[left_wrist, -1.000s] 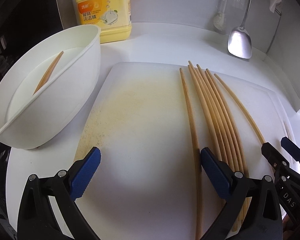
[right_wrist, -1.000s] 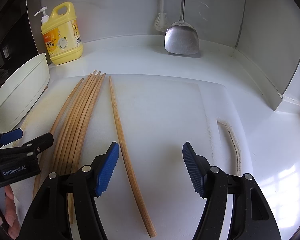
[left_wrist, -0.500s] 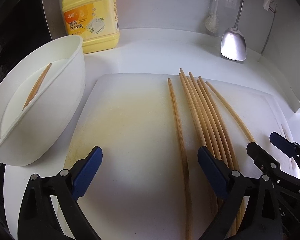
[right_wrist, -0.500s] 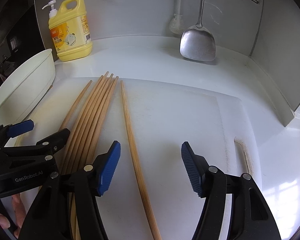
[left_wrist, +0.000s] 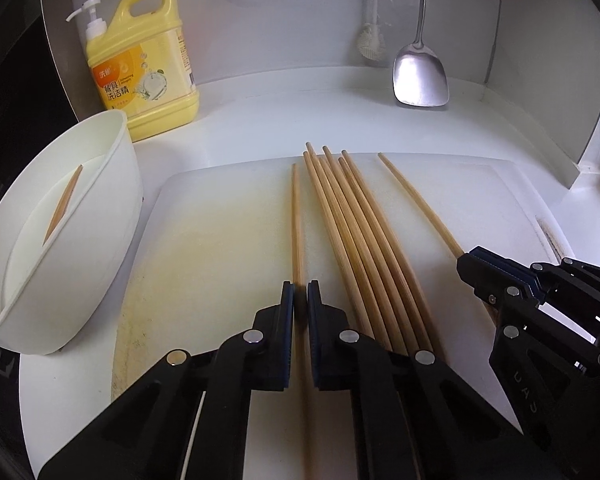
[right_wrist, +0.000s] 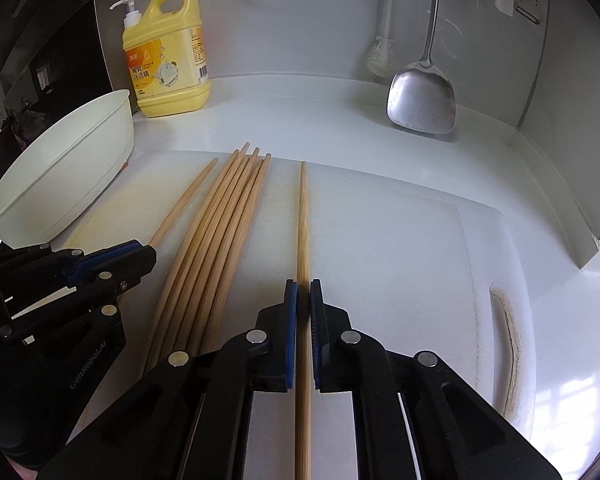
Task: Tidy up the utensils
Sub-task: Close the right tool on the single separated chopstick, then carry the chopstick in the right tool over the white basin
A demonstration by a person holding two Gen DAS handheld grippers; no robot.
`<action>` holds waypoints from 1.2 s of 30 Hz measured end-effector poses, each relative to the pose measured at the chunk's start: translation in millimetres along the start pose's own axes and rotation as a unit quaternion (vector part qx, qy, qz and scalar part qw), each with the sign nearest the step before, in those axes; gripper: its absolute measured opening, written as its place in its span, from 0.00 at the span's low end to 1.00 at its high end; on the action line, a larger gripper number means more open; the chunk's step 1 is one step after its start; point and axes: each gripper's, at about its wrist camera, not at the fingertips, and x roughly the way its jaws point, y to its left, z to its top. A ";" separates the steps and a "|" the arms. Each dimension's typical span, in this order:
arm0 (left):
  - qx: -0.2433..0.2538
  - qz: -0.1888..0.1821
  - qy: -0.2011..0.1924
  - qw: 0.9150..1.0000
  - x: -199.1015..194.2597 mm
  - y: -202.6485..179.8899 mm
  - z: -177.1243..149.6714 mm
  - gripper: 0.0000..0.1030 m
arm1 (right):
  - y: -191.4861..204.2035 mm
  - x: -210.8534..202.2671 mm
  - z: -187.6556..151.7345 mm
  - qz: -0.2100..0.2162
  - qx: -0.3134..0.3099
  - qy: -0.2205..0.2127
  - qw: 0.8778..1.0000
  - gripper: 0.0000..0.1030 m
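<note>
On the white cutting board (left_wrist: 220, 248) by a tiled corner, my left gripper (left_wrist: 300, 300) and right gripper (right_wrist: 303, 298) each clamp one chopstick (left_wrist: 297, 220) (right_wrist: 303, 216).

Both views sit low and close over a white cutting board (left_wrist: 220, 248), each looking forward and steeply down along its own gripper's fingers toward the back wall. The left wrist view rides on the left gripper (left_wrist: 300, 304) and faces the board's left part, with the white bowl (left_wrist: 112, 200) near at its left edge and the right gripper (left_wrist: 470, 264) entering from its right. The right wrist view rides just beside it, further right, with the left gripper (right_wrist: 150, 254) at its left edge. Both share the chopsticks (left_wrist: 356, 232), yellow detergent bottle (right_wrist: 168, 56), metal spatula (right_wrist: 422, 100) and bowl
</note>
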 end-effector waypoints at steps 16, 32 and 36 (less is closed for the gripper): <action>-0.077 -0.064 0.017 0.995 -58.2 34.6 15.5 0.07 | -7.1 -54.4 12.3 0.038 0.038 -0.010 0.999 0.06; -0.152 0.012 -0.042 0.987 -142.2 191.9 57.8 0.07 | 132.3 -81.8 113.4 0.115 -0.036 -0.055 0.991 0.06; -0.144 0.009 -0.042 0.989 -127.6 244.5 67.1 0.07 | 182.0 -53.5 135.3 0.125 -0.019 -0.044 0.991 0.06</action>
